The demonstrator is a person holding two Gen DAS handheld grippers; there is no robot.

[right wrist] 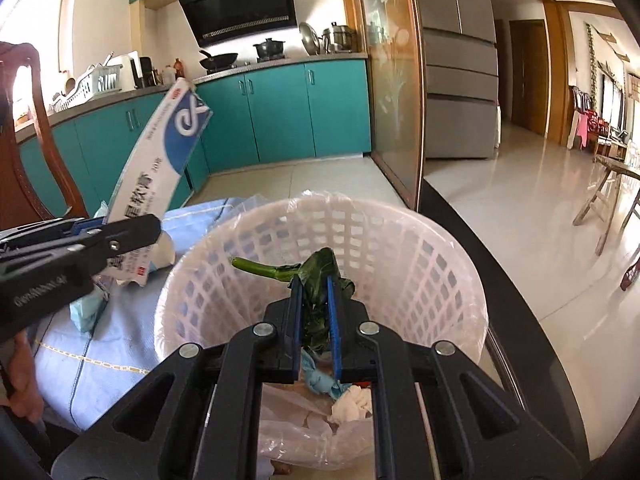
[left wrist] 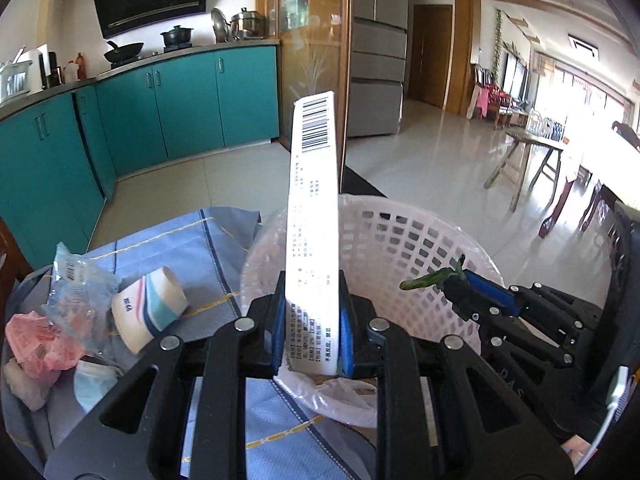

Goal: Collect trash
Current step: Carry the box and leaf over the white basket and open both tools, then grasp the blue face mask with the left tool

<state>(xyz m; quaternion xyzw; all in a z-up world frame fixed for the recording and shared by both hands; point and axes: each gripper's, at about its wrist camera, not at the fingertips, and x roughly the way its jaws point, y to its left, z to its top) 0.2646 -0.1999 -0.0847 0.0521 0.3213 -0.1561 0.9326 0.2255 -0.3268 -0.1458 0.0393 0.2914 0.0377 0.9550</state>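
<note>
My left gripper [left wrist: 313,316] is shut on a long white carton with barcodes [left wrist: 314,216], held upright over the near rim of the white plastic trash basket [left wrist: 404,240]. The carton also shows in the right wrist view [right wrist: 160,168], with a blue logo. My right gripper [right wrist: 314,300] is shut on a wilted green vegetable leaf with a stalk [right wrist: 316,276] above the basket [right wrist: 420,264]. It shows in the left wrist view [left wrist: 460,292] with the stalk [left wrist: 430,279] sticking out. Tissue and a blue scrap [right wrist: 340,392] lie inside the bag-lined basket.
On the blue cloth [left wrist: 208,248] to the left lie a paper cup [left wrist: 150,308], a crumpled clear wrapper [left wrist: 78,288], pink paper [left wrist: 36,344] and a blue mask [left wrist: 94,384]. A wooden chair [right wrist: 28,152] stands at the left. Teal kitchen cabinets [left wrist: 180,108] are behind.
</note>
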